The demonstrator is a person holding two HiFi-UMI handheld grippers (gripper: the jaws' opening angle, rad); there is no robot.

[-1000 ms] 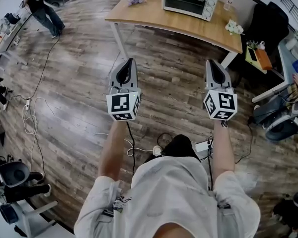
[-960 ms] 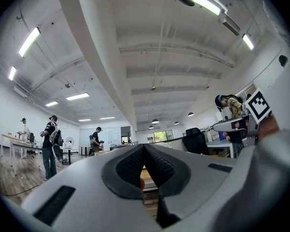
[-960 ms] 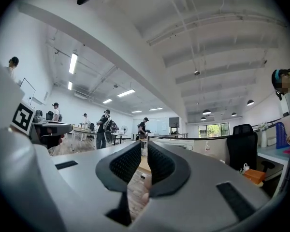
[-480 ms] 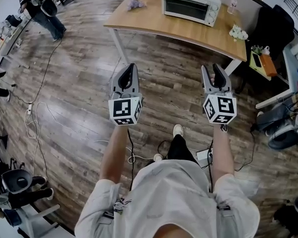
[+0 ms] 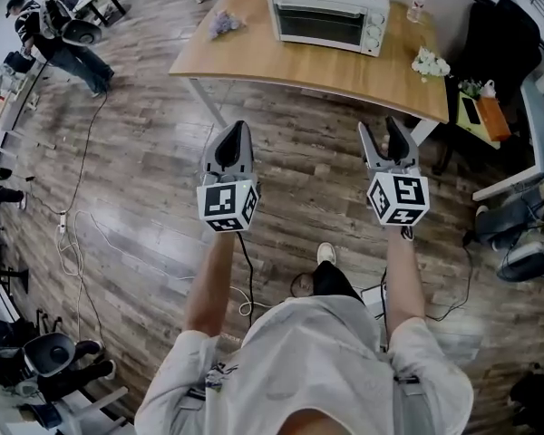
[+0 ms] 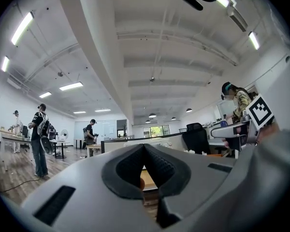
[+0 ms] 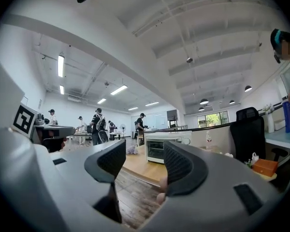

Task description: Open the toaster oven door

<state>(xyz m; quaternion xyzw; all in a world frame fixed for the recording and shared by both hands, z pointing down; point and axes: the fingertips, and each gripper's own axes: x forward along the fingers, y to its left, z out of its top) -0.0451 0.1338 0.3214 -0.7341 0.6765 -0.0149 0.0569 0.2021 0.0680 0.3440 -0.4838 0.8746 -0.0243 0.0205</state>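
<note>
Head view: the toaster oven (image 5: 329, 9) sits at 12 o'clock on the wooden table (image 5: 254, 60), its glass door (image 5: 320, 25) shut. It looms larger and nearer than a second ago, as I have walked both tools toward it across the plank floor (image 5: 145, 179). My left gripper (image 5: 238, 129) is at 10 o'clock from my chest with its jaws together. My right gripper (image 5: 381, 132), at 1 o'clock, has just been spreading its jaws, and nothing lies between them.

Left gripper view: the pads meet at their tips with nothing gripped, and only a sliver of table shows beneath them at 6 o'clock.

Right gripper view: the jaws stand apart and empty, framing the oven dead ahead at 12 o'clock, well short of it.

I judge this to be the approach. The right tool looks readied for the door's top edge, but the handle is not yet within reach.
</note>
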